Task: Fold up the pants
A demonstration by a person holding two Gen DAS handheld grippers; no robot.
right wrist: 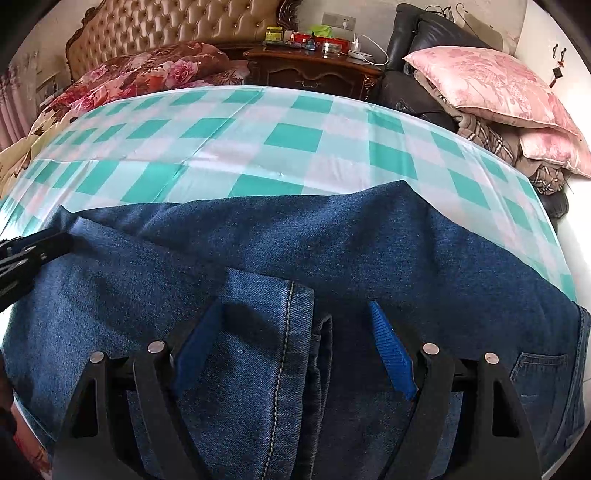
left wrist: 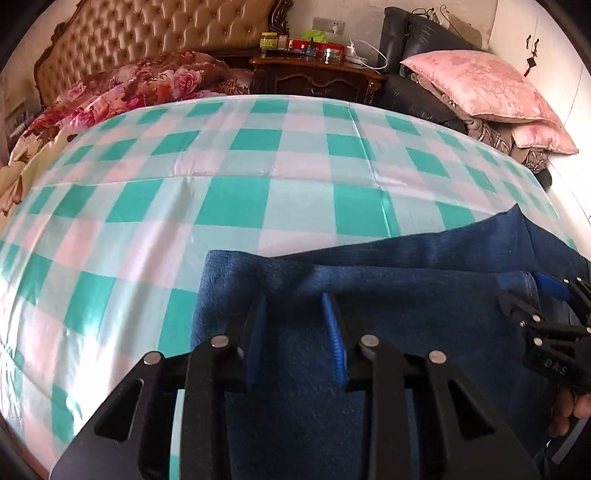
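Note:
Dark blue denim pants (right wrist: 332, 240) lie spread across the near part of the bed, a back pocket (right wrist: 539, 373) showing at the right. In the left wrist view my left gripper (left wrist: 294, 299) sits low over the pants' (left wrist: 369, 295) left end, jaws narrow, with a fold of denim filling the gap between the pads. In the right wrist view it shows at the left edge as the left gripper (right wrist: 33, 251). My right gripper (right wrist: 295, 310) stands wide open over a stitched leg hem (right wrist: 284, 325) that lies between the fingers without touching the pads. The right gripper (left wrist: 532, 295) also shows at the left view's right edge.
A green, pink and white checked sheet (left wrist: 258, 177) covers the bed. A floral quilt (left wrist: 147, 85) lies bunched at the back left by the tufted headboard (left wrist: 155, 33). A dark nightstand (left wrist: 314, 74) and pink pillows (left wrist: 480, 85) stand beyond the far edge.

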